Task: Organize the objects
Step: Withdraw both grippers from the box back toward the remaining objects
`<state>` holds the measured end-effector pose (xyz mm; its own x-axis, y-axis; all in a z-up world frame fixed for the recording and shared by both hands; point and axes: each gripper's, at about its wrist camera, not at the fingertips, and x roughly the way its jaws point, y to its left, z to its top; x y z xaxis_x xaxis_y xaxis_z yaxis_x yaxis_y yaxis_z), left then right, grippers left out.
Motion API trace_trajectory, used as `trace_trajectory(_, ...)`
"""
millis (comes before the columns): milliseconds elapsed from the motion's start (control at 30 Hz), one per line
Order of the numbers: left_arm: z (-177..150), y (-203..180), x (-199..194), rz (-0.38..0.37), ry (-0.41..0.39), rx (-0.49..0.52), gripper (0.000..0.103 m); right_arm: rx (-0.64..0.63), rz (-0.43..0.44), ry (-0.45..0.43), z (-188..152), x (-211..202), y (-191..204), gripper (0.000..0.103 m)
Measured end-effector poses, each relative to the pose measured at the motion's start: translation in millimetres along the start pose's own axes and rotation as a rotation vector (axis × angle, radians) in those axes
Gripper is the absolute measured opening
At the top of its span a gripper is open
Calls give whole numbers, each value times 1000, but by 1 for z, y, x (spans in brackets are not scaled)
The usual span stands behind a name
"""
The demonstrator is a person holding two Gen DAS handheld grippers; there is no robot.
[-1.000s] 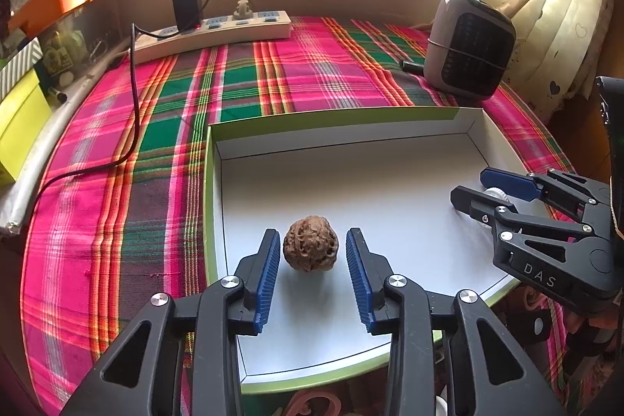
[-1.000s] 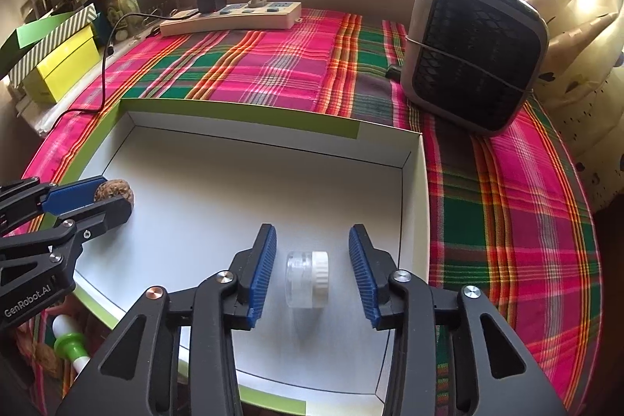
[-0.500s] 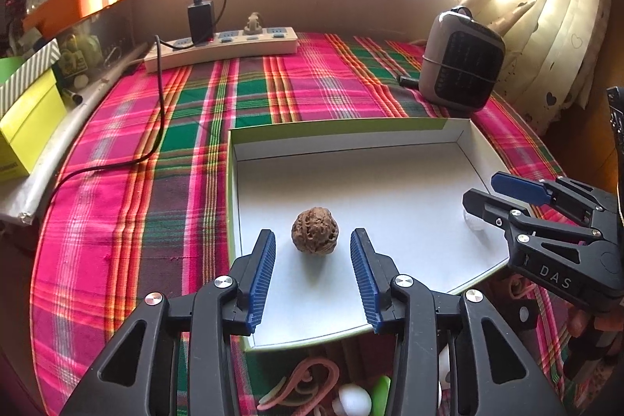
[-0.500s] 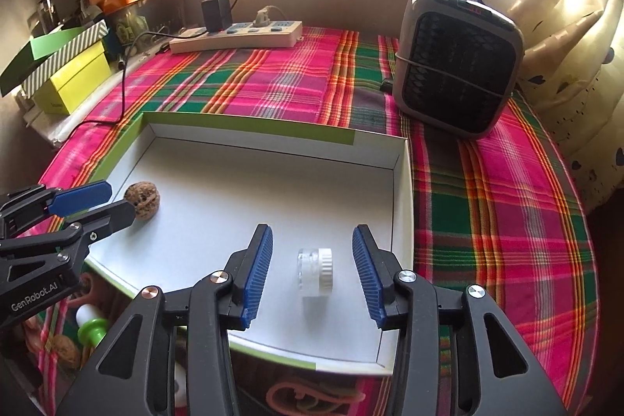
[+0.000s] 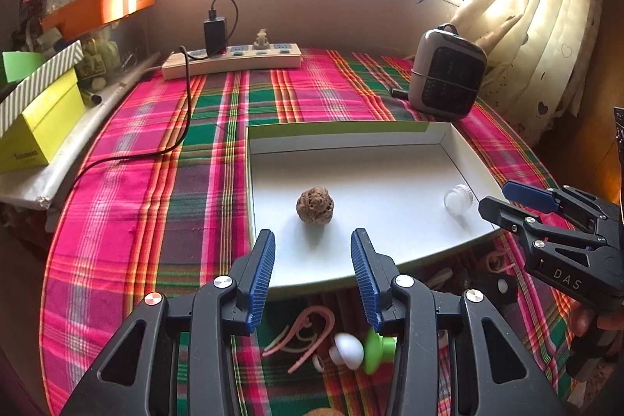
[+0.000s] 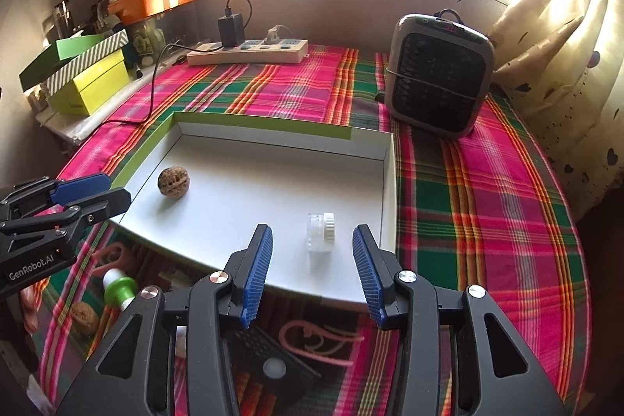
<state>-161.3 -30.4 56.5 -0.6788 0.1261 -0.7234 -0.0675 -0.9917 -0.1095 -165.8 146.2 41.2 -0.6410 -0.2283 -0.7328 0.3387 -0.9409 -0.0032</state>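
Observation:
A shallow white box lid with a green rim (image 5: 339,127) (image 6: 273,127) lies on the plaid cloth. A brown walnut (image 5: 314,204) (image 6: 174,181) rests in its left part. A small clear jar with a white cap (image 5: 458,197) (image 6: 321,232) lies on its side near the right wall. My left gripper (image 5: 312,260) is open and empty, just short of the lid's near edge, in line with the walnut. My right gripper (image 6: 312,260) is open and empty, near the jar. Each gripper shows in the other's view, the left (image 6: 89,192) and the right (image 5: 503,199).
In front of the lid lie a pink rubber loop (image 5: 304,334) (image 6: 316,338), a green and white mushroom toy (image 5: 362,347) (image 6: 119,289), a second walnut (image 6: 84,316) and a black device (image 6: 273,361). A small heater (image 5: 446,75) (image 6: 438,73), a power strip (image 5: 234,59) and boxes (image 5: 35,119) stand around.
Both grippers have drawn back and up from the lid, staying open. The walnut and the jar stay in the lid, now beyond the fingertips. Loose items before the lid have come into view.

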Motion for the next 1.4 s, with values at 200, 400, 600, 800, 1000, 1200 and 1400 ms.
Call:
trace_trajectory(200, -12, 5, -21, 11, -39, -20, 39, -11, -10, -27, -13, -20, 0, 44)
trace_trajectory(400, -28, 14, -35, 16, -49, -51, 39, 0, -7, -46, -27, -35, -3, 44)
trace_trajectory(600, -45, 22, -45, 9, -52, -75, 39, 0, -9, -57, -43, -46, -2, 44)
trace_trajectory(800, -62, 28, -55, -28, -57, -90, 39, 7, 10, -69, -59, -53, -4, 44)
trace_trajectory(1000, -76, 24, -54, -83, -29, -78, 42, 26, 42, -58, -72, -50, -5, 44)
trace_trajectory(1200, -86, 20, -51, -117, -4, -77, 43, 2, 71, -45, -80, -48, 0, 49)
trace_trajectory(1400, -94, 17, -48, -134, 21, -71, 43, -15, 100, -29, -78, -38, 1, 50)
